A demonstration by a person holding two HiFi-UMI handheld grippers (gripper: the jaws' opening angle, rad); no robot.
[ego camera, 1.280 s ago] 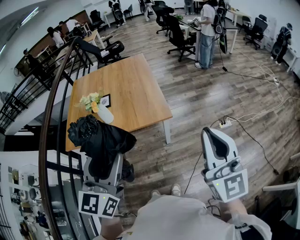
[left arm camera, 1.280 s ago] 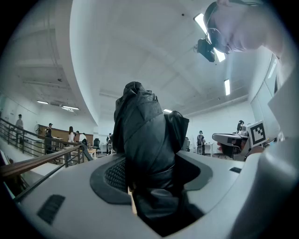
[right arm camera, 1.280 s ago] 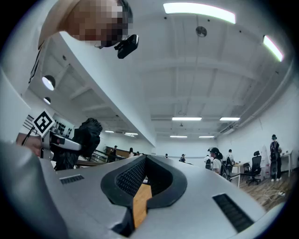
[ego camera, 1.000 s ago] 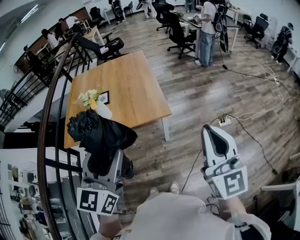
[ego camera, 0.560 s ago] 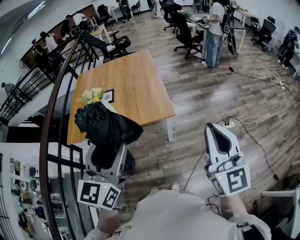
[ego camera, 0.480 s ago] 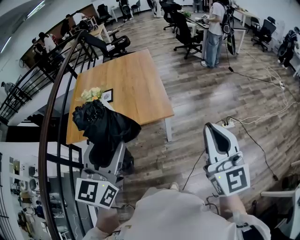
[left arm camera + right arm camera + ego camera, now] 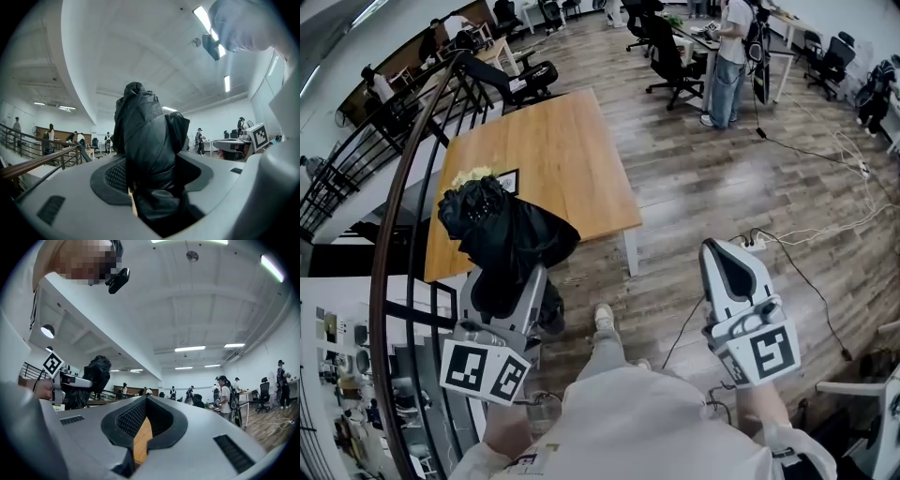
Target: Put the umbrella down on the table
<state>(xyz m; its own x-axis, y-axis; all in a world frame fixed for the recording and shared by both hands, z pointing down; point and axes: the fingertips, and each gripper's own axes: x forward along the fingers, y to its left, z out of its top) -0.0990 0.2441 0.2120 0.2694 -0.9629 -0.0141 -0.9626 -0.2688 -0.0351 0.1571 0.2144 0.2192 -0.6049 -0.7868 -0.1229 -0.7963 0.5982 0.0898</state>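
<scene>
A folded black umbrella point(image 7: 502, 242) stands bundled upright between the jaws of my left gripper point(image 7: 508, 279), which is shut on its lower part. In the left gripper view the umbrella point(image 7: 147, 154) fills the middle and hides the jaw tips. It hangs over the near left corner of the wooden table point(image 7: 558, 155), above the tabletop. My right gripper point(image 7: 719, 255) is held over the floor to the right of the table, shut and empty. In the right gripper view its pads point(image 7: 133, 417) meet at the tip, and the umbrella point(image 7: 92, 380) shows at the left.
A vase of flowers point(image 7: 472, 176) and a small picture frame point(image 7: 508, 180) stand on the table just behind the umbrella. A dark stair railing point(image 7: 398, 216) runs along the left. A power strip and cables point(image 7: 750, 246) lie on the floor. A person point(image 7: 729, 56) and office chairs point(image 7: 666, 61) are beyond.
I have stepped forward, one foot now showing below. The left gripper with the umbrella has moved toward the table and now covers part of the flowers. The right gripper has sunk slightly.
</scene>
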